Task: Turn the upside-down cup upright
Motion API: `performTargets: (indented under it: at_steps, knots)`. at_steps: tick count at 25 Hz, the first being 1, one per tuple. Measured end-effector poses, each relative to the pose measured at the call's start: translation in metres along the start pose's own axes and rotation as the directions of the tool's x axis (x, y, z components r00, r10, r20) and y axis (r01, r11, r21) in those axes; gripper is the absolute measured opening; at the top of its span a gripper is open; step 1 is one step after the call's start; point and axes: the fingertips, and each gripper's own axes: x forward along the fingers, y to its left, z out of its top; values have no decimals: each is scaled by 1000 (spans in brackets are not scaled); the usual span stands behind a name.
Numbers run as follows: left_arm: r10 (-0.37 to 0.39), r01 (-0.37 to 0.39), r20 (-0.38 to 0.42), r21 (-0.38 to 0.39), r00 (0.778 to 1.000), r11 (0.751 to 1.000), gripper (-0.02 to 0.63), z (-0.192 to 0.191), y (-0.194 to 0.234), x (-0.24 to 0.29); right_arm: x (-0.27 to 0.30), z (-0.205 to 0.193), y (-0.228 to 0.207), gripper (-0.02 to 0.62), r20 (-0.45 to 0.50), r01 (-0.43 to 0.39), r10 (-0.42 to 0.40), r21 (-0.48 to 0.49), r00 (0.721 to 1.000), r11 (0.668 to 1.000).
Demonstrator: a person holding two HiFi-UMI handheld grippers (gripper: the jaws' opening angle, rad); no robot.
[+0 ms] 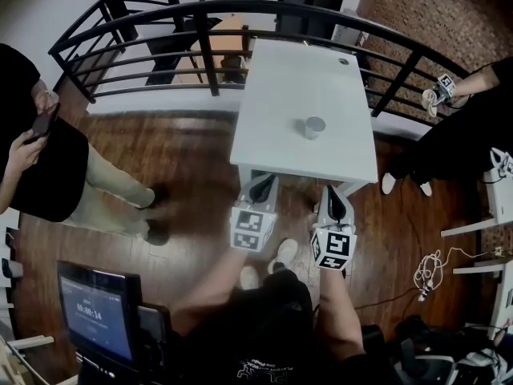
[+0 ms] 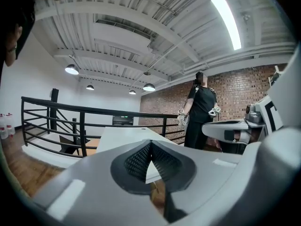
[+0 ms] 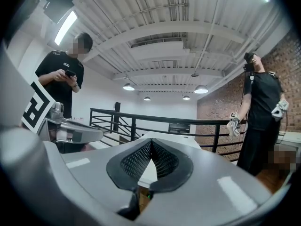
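Nearest item: wearer's dark shirt, cut off by the bottom edge of the head view, with both forearms reaching forward.

Left gripper: held off the near table edge and apart from it. Its own view shows the ribbed pads clenched together at the tips, with nothing between them.

Right gripper: beside the left one and also short of the table. Its own view shows the pads pressed together, empty.

Cup: small and grey, standing alone on the near half of the table, right of centre and well apart from both grippers. Its top reads as a pale flat disc. It is too small to tell for certain which end is up. Neither gripper view shows it, because the jaw bodies cover the near tabletop.

Table: white, rectangular, on a wood floor. A dark spot near its far end cannot be identified.

Railing: black, curving behind the table.

Bystander: at left, holding a phone, partly cut off by the frame edge.

Second person: at right, dressed in black, mostly out of frame, with a marker cube in hand.

Monitor: lower left, screen text illegible.

Cables: loose on the floor at right.
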Motion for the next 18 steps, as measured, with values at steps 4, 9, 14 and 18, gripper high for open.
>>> performTargets:
  at_steps: [4,9,14,18]
  knots:
    - [-6,6,1,-1,1000,1000,2,-2,-9,-10,-15,-2,2,14,-12,4,-4,1,1000,1000]
    - [-4,4,9,29,1000,1000,2,7,-19,-18,-28,-4,-7,14,-22,14,-14,17,1000,1000]
    - [8,-8,2,-4,1000,1000,2,3,-25,-17,-40,-7,-10,14,-27,11,-10,37,1000,999]
    - [16,-16,-14,10,1000,1000,2,1,-40,-23,-50,-11,-5,14,-36,-27,29,45,999,999]
